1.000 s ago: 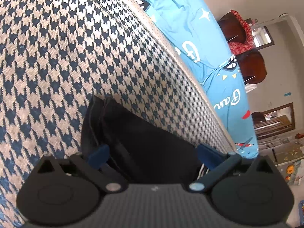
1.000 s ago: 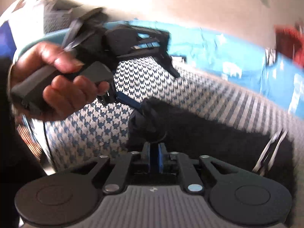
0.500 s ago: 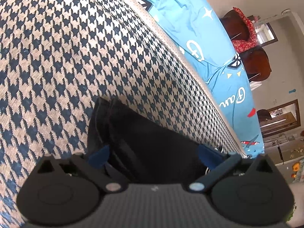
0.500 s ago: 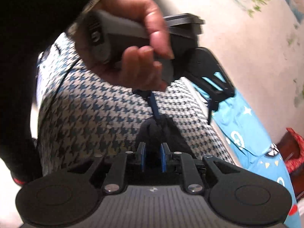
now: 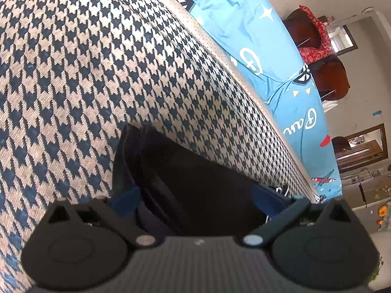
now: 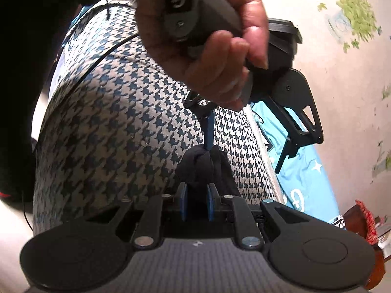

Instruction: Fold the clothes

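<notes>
Where the houndstooth cover [image 5: 102, 78] ends, a pale dotted edge [image 5: 220, 56] runs from the top centre of the left wrist view down to the lower right, and beyond it lies a bright blue sheet [image 5: 246, 29] printed with white stars and white script too partial to read. Open houndstooth fills the whole left and upper part of that view, with nothing on it. At far right stand dark wooden chairs [image 5: 327, 78], one draped with a red patterned cloth [image 5: 315, 36].

A dark folded garment [image 5: 195, 183] lies in the lower centre of the left wrist view, its long axis running from centre left toward the lower right, roughly along the pale edge. The left gripper [image 5: 198, 200] has its blue pads wide apart, one on each side of the garment; whether they press it is unclear.

Seen from the right wrist, the right gripper [image 6: 196, 205] is clamped narrowly on a bunched end of the garment, at lower centre. Above it, a hand [image 6: 215, 48] grips the left gripper's grey handle, whose label carries a round white logo and no legible words.
</notes>
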A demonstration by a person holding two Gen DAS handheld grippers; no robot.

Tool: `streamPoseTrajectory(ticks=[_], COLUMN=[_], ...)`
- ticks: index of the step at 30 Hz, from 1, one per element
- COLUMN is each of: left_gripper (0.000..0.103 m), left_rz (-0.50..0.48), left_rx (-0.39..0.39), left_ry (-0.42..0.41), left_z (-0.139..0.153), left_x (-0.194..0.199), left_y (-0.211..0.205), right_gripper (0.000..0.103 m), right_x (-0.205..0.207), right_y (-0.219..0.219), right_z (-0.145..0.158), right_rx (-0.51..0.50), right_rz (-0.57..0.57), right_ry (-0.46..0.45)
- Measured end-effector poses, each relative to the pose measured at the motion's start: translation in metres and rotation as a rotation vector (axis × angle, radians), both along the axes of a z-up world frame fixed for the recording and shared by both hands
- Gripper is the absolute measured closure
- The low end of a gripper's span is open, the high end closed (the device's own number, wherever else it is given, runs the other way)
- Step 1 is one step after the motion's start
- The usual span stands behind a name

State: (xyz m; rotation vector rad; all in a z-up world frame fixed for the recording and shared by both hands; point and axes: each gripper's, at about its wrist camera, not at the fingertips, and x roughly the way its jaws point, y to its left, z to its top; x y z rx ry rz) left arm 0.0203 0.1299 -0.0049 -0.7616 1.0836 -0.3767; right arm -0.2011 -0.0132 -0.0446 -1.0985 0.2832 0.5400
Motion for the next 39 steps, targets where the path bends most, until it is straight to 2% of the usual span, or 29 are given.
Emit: streamPoseTrajectory(ticks=[12,17,18,22,25,30,32,35,39], left_gripper=[0.0,0.0,0.0,0.0,0.0,0.0,0.0,0.0,0.0], left_rz=[0.016,0.024,0.026,0.03,0.037,0.045,0.049,0.054,0.044], left_rx=[-0.005,-0.007,-0.008,-0.007,-0.003,0.014,0.008,0.009,0.012], left_ry=[0.005,0.005,0.005,-0.002,-0.006,-0.017,-0.017,-0.016,-0.014], left_z=[-0.002,-0.002,-0.002,0.0,0.001,0.004,0.004,0.004,0.004], left_x=[-0.003,-0.003,-0.004,-0.005,-0.005,-0.007,-0.007,-0.007,-0.007], left_y=[0.009,0.014,0.014,0.016,0.017,0.019,0.02,0.021,0.018], right_gripper=[0.088,0.089,0.092,0.097,0.097,0.097,0.097,0.097,0.097], right_x=[0.009,0.015,0.016,0.028,0.048,0.096,0.11,0.124,0.132], right_y=[-0.001,-0.003,-0.003,-0.006,-0.017,-0.063,-0.084,-0.115,-0.137], right_z=[-0.003,-0.002,-0.001,0.004,0.026,0.056,0.058,0.055,0.045], right_rx=[-0.036,-0.025,-0.018,0.045,0.246,0.733,0.9,1.12,1.208], right_rz=[0.009,-0.008,-0.015,-0.073,-0.171,-0.371,-0.439,-0.546,-0.699], right_ry=[-0.057,-0.027,-0.016,0.076,0.271,0.631,0.738,0.852,0.912])
